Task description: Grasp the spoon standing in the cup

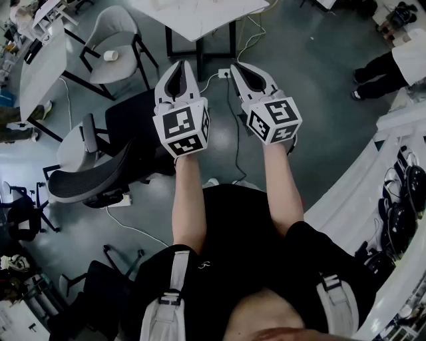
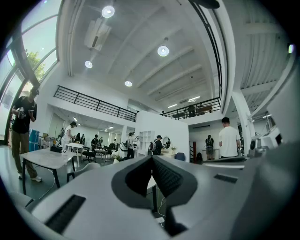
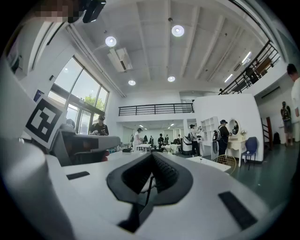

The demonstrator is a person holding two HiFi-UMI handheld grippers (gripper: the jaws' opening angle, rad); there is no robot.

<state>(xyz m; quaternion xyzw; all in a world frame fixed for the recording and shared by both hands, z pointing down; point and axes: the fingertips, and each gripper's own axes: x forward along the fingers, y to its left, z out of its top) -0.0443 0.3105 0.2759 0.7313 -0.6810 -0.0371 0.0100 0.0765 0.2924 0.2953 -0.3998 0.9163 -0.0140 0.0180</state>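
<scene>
No spoon and no cup with a spoon shows in any view. In the head view both grippers are held out side by side at arm's length above the floor. My left gripper (image 1: 178,64) has its jaws together with nothing between them, and so has my right gripper (image 1: 234,66). In the left gripper view the left gripper (image 2: 151,157) points level into a large hall, its dark pads meeting at the tip. The right gripper view gives the same picture: the right gripper (image 3: 151,154) has its pads touching and nothing held.
Below the grippers stand a black office chair (image 1: 93,180), a grey chair (image 1: 116,33) with a small white cup (image 1: 112,55) on its seat, and a white table (image 1: 200,16). Cables (image 1: 234,126) run over the floor. A curved white counter (image 1: 363,186) lies at right. People stand around the hall.
</scene>
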